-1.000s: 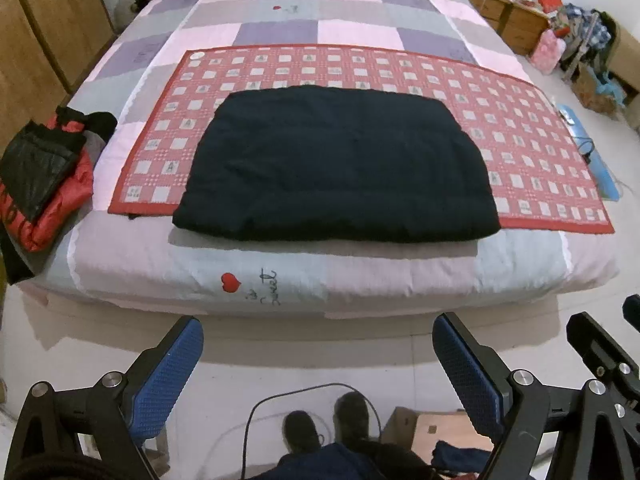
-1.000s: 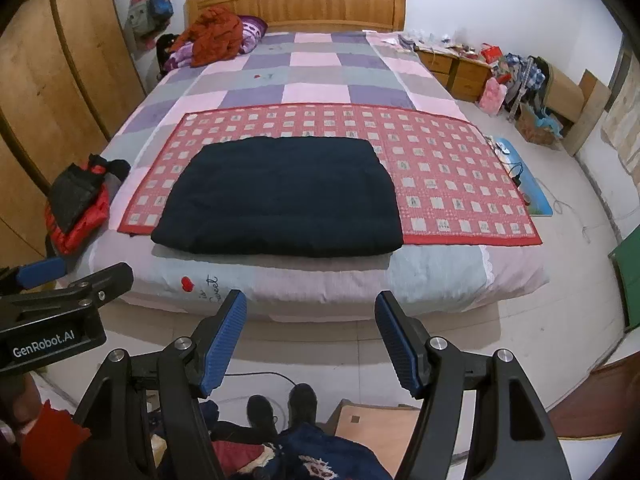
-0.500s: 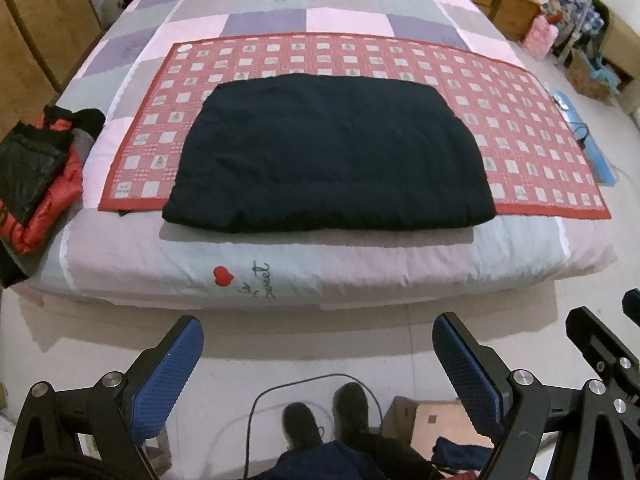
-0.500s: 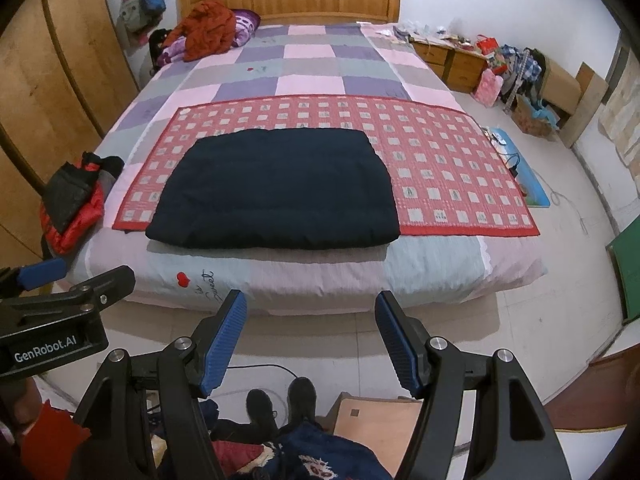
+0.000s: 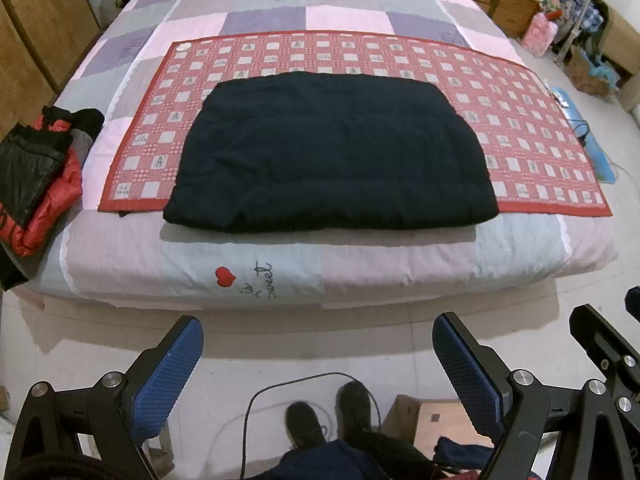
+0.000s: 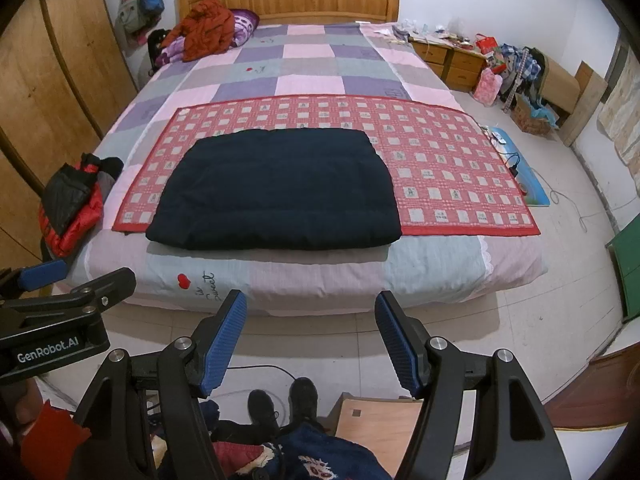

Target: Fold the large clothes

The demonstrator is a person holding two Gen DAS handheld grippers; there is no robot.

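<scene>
A large dark navy padded garment (image 5: 332, 152) lies folded into a flat rectangle on a red checked mat (image 5: 520, 128) near the foot of the bed; it also shows in the right wrist view (image 6: 276, 190) on the mat (image 6: 448, 172). My left gripper (image 5: 318, 364) is open and empty, held over the floor in front of the bed. My right gripper (image 6: 311, 340) is open and empty too, back from the bed's foot edge. The left gripper's body (image 6: 52, 320) shows at the lower left of the right wrist view.
A red and black jacket (image 5: 36, 176) lies on the bed's left edge. The bed (image 6: 312, 68) has a patchwork cover, with clothes (image 6: 208, 30) piled by the headboard. Wardrobes (image 6: 48, 80) stand left. Nightstands and clutter (image 6: 500, 68) stand right. A cardboard box (image 6: 376, 420) and the person's feet (image 6: 280, 404) are below.
Both cameras shifted slightly; the bed sits a little lower in the views. Both grippers stay open and empty. The folded garment has not moved.
</scene>
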